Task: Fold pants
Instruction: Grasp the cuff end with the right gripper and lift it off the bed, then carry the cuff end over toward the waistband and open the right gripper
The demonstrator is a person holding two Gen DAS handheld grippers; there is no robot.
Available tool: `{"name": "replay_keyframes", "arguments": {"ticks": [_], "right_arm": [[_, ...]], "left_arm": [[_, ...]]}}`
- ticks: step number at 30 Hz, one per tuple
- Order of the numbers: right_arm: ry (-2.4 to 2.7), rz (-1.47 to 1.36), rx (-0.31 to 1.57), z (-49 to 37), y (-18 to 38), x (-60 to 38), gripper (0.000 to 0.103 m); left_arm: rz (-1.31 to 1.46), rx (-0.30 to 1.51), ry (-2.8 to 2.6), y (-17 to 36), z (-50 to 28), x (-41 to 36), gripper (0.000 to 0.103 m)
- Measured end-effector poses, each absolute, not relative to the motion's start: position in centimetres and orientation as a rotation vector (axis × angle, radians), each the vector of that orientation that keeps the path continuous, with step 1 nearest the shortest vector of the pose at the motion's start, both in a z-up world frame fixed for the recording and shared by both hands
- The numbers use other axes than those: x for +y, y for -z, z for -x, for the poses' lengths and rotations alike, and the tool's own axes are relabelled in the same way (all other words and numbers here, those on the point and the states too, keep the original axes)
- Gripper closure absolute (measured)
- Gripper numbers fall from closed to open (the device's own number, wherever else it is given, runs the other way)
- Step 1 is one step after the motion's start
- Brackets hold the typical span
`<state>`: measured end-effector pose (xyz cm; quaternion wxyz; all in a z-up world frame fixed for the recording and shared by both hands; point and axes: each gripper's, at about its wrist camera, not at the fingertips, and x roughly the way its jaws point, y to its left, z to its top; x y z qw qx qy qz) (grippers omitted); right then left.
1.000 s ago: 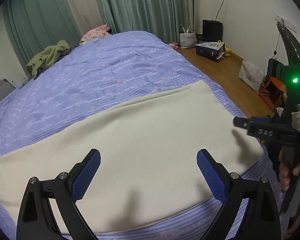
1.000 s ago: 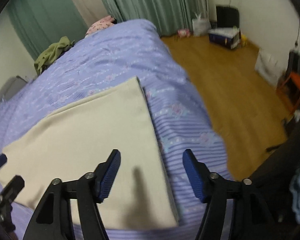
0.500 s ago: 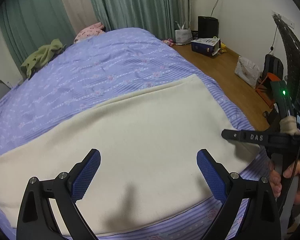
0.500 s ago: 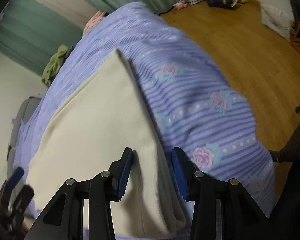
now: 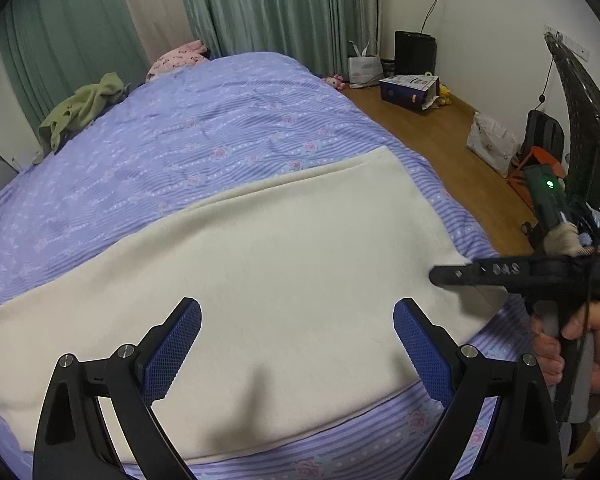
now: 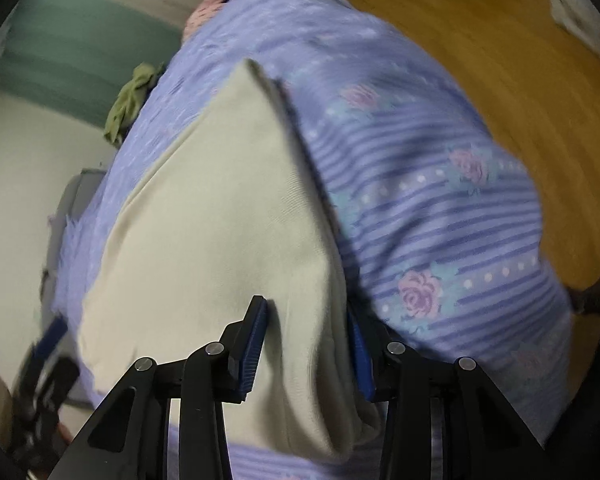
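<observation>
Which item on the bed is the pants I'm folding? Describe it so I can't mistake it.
Start at the bed's lavender floral cover. The pants lie flat across its near edge, under both grippers. They are the only cream, patternless cloth; the crumpled green garment and pink item sit at the far end.

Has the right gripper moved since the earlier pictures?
Yes. The right gripper has dropped toward the bed, and its jaws now straddle the right edge of the cream pants.
</observation>
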<state>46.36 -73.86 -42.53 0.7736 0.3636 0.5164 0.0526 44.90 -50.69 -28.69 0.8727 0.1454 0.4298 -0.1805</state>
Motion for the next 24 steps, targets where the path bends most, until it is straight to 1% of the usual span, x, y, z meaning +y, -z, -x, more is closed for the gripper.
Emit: {"name": "replay_keyframes", "arguments": {"ticks": [2, 4, 5, 8, 11, 16, 24], "right_arm": [[-0.091, -0.788, 1.125, -46.9, 42.3, -73.5, 0.063], [-0.083, -0.715, 1.133, -47.3, 41.4, -72.5, 0.075], [-0.089, -0.688, 1.132, -47.2, 40.7, -71.9, 0.084], [-0.043, -0.629, 1.098, -47.2, 37.9, -71.0, 0.086], [-0.005, -0.593, 1.022, -46.8, 33.7, -69.7, 0.086], [0.008, -0.417, 0.962, -47.1, 27.6, -65.8, 0.086], [-0.076, -0.222, 0.903, -48.3, 18.9, -57.3, 0.086]], "left_arm": [[-0.285, 0.907, 0.374, 28.6, -44.9, -50.6, 0.005], [-0.266, 0.922, 0.372, 28.5, -44.9, -50.4, 0.005], [-0.257, 0.925, 0.370, 28.3, -44.9, -50.2, 0.005], [-0.254, 0.917, 0.359, 27.7, -44.8, -49.6, 0.005], [-0.254, 0.907, 0.343, 26.7, -44.7, -48.5, 0.005], [-0.240, 0.899, 0.284, 24.5, -44.4, -44.5, 0.005], [-0.101, 0.911, 0.134, 20.0, -43.0, -31.8, 0.005]]}}
